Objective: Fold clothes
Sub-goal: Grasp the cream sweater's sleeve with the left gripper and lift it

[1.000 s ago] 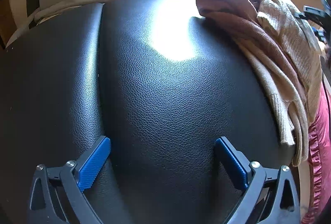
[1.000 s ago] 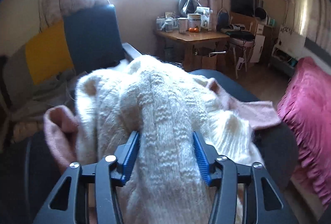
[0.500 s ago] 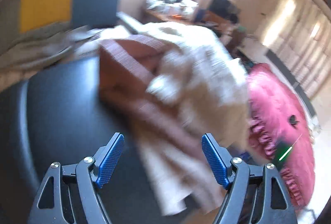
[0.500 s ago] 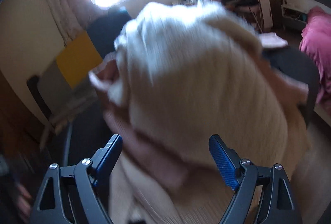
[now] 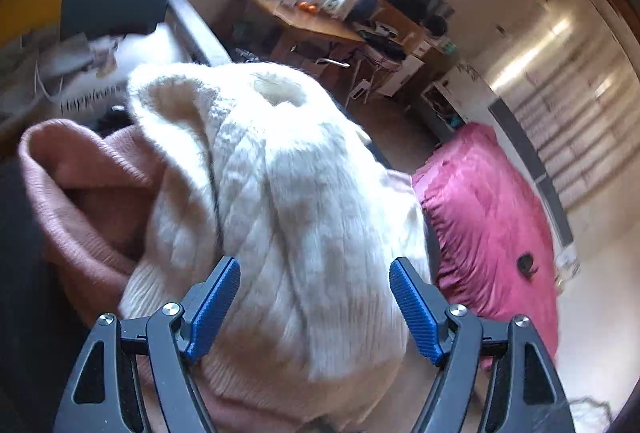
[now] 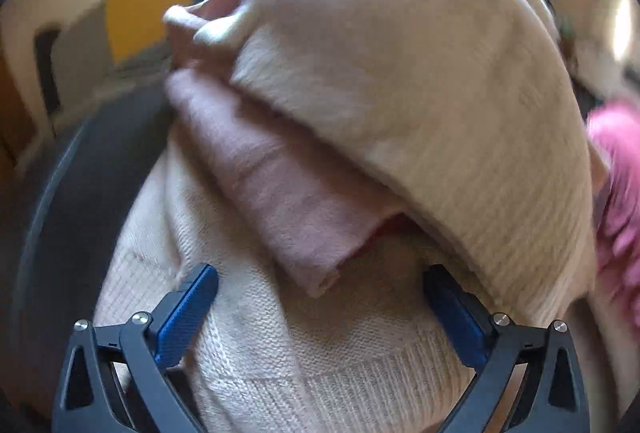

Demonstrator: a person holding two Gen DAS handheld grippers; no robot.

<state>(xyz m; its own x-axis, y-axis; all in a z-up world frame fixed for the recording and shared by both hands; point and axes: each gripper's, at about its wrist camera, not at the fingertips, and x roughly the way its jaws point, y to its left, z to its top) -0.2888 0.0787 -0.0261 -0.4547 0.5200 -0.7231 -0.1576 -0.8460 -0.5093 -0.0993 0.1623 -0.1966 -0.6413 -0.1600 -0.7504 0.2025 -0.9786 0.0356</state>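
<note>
Blue ribbed pads (image 5: 214, 303) on the left gripper (image 5: 316, 307), spread wide, gripping nothing, cream knit bulging up between them. Same on the right gripper (image 6: 320, 313): pads (image 6: 188, 309) far apart, nothing pinched, pale knit filling the gap; contact with the pads not clear, the right-hand pad partly under an overhanging fold.

Taking the cream sweater (image 5: 280, 173) as landmark: heaped directly ahead of the left fingers, ribbed and cabled, sunlit on top. Pink garment (image 5: 80, 193) tucked beside and beneath it to the left, hem rolled. Black cushion (image 5: 16, 273) under both, showing at the far left. Magenta cloth (image 5: 492, 217) to the right of the sweater, lower down, near the floor. Wooden desk (image 5: 312, 25) well beyond the sweater, cluttered. Yellow and dark panels above and left of it.

From the right wrist: cream sweater (image 6: 420, 93) draped over a pink fold (image 6: 280, 201), that fold lying on paler knit (image 6: 300, 353) with a ribbed hem nearest the fingers. Black cushion (image 6: 80, 193) left of the pile. Much of this view blurred.
</note>
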